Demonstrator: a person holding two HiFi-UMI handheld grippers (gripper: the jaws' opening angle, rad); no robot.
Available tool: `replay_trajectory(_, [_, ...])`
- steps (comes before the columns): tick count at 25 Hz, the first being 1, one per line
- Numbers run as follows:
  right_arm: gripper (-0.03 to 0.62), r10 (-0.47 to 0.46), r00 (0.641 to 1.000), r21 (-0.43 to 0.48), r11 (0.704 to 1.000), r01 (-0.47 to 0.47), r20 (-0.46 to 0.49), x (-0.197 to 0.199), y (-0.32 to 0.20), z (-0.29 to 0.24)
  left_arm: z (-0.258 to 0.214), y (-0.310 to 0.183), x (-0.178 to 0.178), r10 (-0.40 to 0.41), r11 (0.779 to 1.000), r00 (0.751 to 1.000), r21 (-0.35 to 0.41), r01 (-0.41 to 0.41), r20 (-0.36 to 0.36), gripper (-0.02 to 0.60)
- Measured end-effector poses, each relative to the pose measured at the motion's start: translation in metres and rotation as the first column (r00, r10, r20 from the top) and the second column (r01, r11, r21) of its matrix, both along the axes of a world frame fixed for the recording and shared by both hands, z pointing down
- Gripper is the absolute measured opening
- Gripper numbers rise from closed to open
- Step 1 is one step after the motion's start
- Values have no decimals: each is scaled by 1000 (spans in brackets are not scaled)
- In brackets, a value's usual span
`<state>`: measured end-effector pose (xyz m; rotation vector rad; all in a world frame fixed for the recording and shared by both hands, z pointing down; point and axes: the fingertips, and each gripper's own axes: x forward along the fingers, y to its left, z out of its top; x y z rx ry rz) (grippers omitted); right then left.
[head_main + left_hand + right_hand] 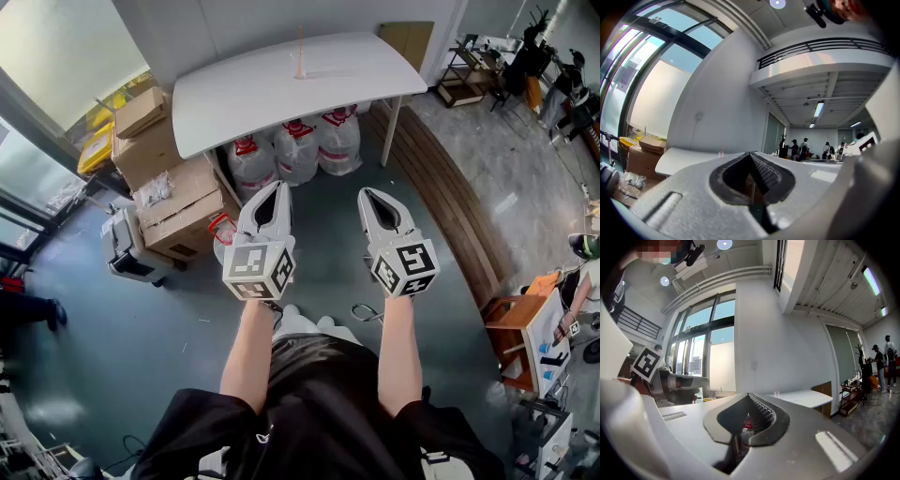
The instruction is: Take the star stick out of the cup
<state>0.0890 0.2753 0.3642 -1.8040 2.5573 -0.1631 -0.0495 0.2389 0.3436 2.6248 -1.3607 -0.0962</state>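
Left gripper (277, 187) and right gripper (367, 194), claws pressed together and empty, are aiming, likely for approach, at the distant cup (300, 71) propping the stick (301, 42) upright on the table (244, 98)

Clear cup (300, 70) standing upright on white table (244, 98), toward far side. Thin orange stick (301, 42) upright inside cup, projecting well above rim.

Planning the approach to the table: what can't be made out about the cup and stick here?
- Star shape: the stick is only a thin line in the head view, too small to show it.
- How the stick sits in the cup: too small to tell.
- Both gripper views: cup and stick are tiny specks just above the shut left gripper and right gripper.
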Motion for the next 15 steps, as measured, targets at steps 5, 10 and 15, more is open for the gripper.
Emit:
replay_trajectory(5, [3, -16, 1000, -5, 1000, 16, -15, 10, 2, 2, 0, 0, 10, -12, 1000, 1000, -2, 12, -15, 2])
replay_trajectory(10, [3, -22, 999, 6, 1000, 22, -26, 22, 5, -2, -6, 4, 18, -23, 1000, 999, 16, 23, -28, 2])
replay_trajectory(15, [3, -49, 998, 9, 999, 50, -28, 26, 10, 0, -9, 12, 23, -42, 999, 999, 26, 43, -35, 2])
